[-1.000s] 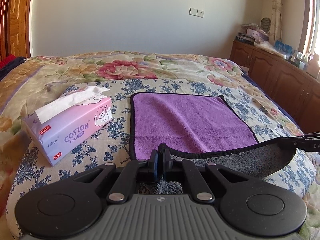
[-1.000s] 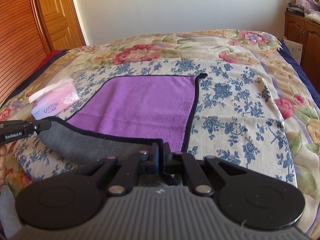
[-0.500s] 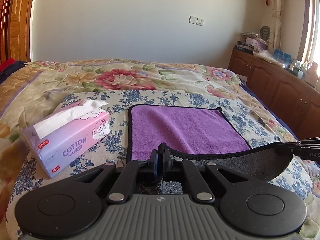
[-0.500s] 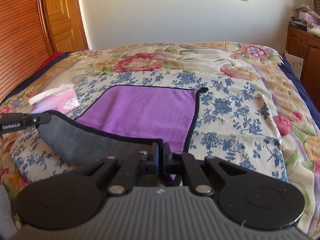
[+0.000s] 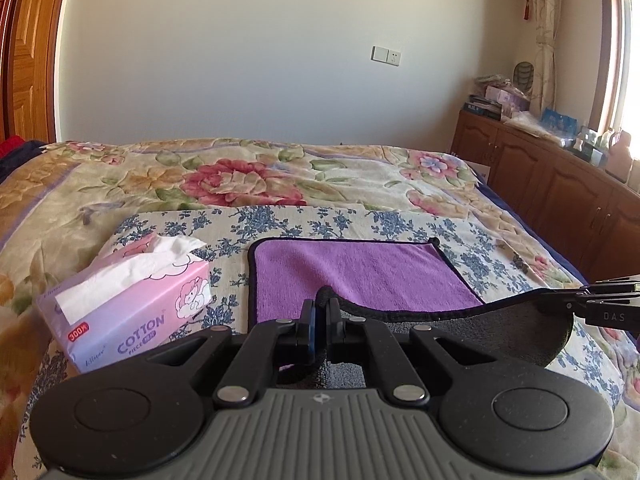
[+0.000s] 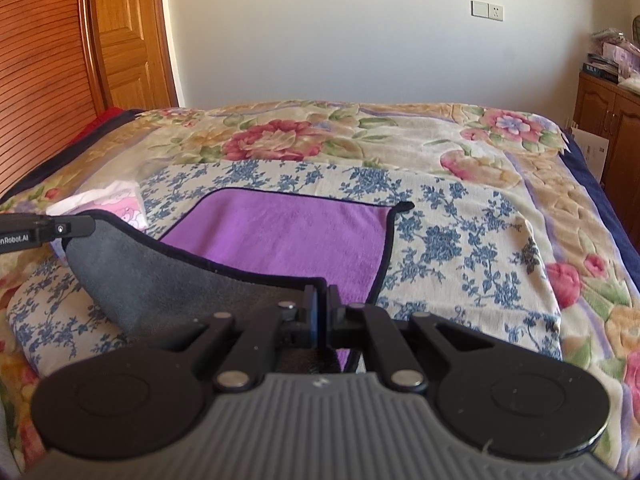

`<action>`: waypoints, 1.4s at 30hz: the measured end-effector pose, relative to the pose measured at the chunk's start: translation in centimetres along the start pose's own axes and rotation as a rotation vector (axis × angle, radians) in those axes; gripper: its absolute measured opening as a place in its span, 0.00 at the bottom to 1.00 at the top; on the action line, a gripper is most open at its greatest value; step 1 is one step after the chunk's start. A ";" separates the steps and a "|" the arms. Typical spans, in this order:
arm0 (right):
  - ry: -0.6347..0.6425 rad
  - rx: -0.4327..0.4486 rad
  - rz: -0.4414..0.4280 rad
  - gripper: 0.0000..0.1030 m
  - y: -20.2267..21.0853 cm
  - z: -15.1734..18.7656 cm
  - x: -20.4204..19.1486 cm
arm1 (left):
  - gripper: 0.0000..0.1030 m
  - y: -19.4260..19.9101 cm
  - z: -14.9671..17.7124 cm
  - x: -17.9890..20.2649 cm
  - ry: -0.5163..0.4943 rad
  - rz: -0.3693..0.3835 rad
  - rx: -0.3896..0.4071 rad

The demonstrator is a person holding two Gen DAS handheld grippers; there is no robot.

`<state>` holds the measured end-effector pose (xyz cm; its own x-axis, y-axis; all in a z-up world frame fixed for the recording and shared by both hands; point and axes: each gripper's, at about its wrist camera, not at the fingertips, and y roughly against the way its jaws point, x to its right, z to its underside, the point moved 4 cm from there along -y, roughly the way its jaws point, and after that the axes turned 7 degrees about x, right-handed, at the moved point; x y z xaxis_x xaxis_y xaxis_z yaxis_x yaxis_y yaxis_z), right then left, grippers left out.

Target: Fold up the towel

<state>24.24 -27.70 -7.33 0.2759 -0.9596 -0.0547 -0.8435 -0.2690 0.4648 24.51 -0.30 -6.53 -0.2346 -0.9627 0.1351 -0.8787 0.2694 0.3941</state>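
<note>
A purple towel with a black hem and a grey underside lies on the bed; it also shows in the right wrist view. My left gripper is shut on the towel's near left corner. My right gripper is shut on the near right corner. The near edge is lifted off the bed between them, with the grey underside facing me. The right gripper shows at the right edge of the left wrist view. The left gripper shows at the left edge of the right wrist view.
A pink tissue box stands left of the towel. The bed has a floral quilt with a blue-flowered cloth under the towel. A wooden cabinet runs along the right, a wooden door at the left.
Both grippers have risen and moved toward the far edge with the towel's near edge. More grey underside shows and less purple is visible.
</note>
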 end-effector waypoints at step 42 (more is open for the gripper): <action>0.094 0.038 -0.007 0.04 -3.9 -3.6 1.1 | 0.05 -4.5 -3.2 -0.6 -0.043 -0.010 -0.020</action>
<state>29.51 -27.38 -6.00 0.3223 -0.9463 0.0264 -0.8580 -0.2803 0.4304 29.94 -0.87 -5.44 -0.2434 -0.9655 0.0923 -0.8728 0.2596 0.4133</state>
